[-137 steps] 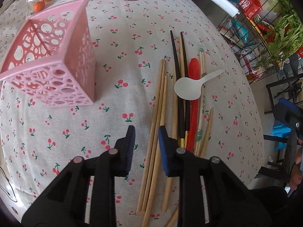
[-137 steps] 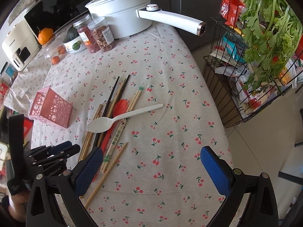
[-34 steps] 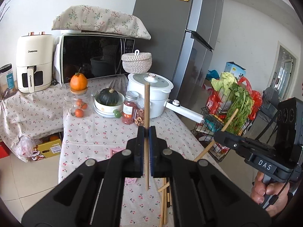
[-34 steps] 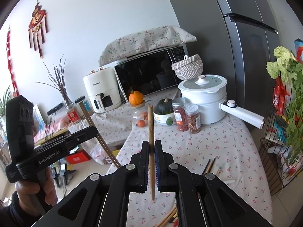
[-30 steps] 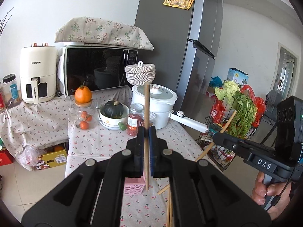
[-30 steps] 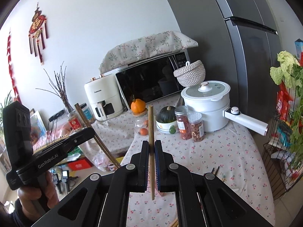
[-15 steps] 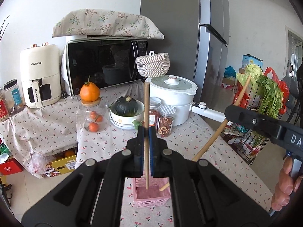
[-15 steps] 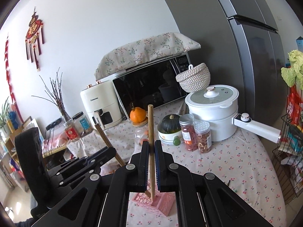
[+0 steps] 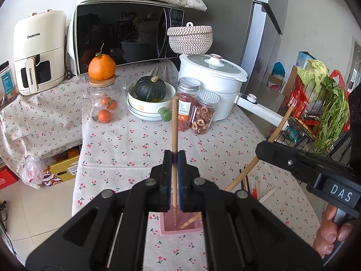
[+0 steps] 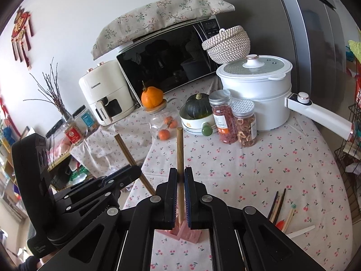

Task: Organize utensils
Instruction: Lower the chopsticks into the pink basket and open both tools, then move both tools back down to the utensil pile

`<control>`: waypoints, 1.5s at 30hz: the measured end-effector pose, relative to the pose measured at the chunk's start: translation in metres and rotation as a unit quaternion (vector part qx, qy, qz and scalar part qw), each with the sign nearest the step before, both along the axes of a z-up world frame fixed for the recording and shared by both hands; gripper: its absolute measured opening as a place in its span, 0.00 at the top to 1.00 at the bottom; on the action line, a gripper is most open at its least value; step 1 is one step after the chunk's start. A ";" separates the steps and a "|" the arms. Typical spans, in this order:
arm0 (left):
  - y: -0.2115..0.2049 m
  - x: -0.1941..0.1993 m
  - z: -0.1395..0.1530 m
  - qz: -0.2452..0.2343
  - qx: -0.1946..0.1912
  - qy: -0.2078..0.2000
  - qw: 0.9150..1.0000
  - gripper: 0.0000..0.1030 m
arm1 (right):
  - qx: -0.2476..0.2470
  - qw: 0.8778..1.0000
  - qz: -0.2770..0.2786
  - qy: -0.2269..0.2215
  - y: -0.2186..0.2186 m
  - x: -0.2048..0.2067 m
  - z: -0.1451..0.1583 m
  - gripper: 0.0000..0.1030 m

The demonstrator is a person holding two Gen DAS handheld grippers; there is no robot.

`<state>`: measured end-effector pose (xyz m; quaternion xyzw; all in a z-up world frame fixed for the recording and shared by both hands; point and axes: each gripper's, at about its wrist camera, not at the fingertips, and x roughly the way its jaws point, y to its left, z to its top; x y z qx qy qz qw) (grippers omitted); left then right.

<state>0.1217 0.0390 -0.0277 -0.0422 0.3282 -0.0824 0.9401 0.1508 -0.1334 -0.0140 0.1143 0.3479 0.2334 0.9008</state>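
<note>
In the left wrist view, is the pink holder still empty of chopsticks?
No: the tips of both wooden chopsticks, each clamped in a gripper, already reach down inside the pink holder.

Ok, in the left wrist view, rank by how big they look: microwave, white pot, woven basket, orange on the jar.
Largest to smallest:
1. microwave
2. white pot
3. woven basket
4. orange
All four stand toward the back of the table, so the order is probably real too.
</note>
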 end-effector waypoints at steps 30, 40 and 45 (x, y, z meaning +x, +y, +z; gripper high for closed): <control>-0.014 -0.057 -0.025 0.031 0.006 0.078 0.996 0.11 | -0.070 0.989 -0.130 0.005 -0.113 -0.061 -0.022 0.22; -0.071 -0.057 -0.088 -0.090 0.025 0.170 0.981 0.11 | -0.098 0.984 -0.122 0.083 -0.145 -0.054 -0.070 0.20; -0.080 -0.052 -0.119 -0.132 -0.026 0.228 0.964 0.45 | -0.108 0.981 -0.112 0.114 -0.150 -0.056 -0.089 0.20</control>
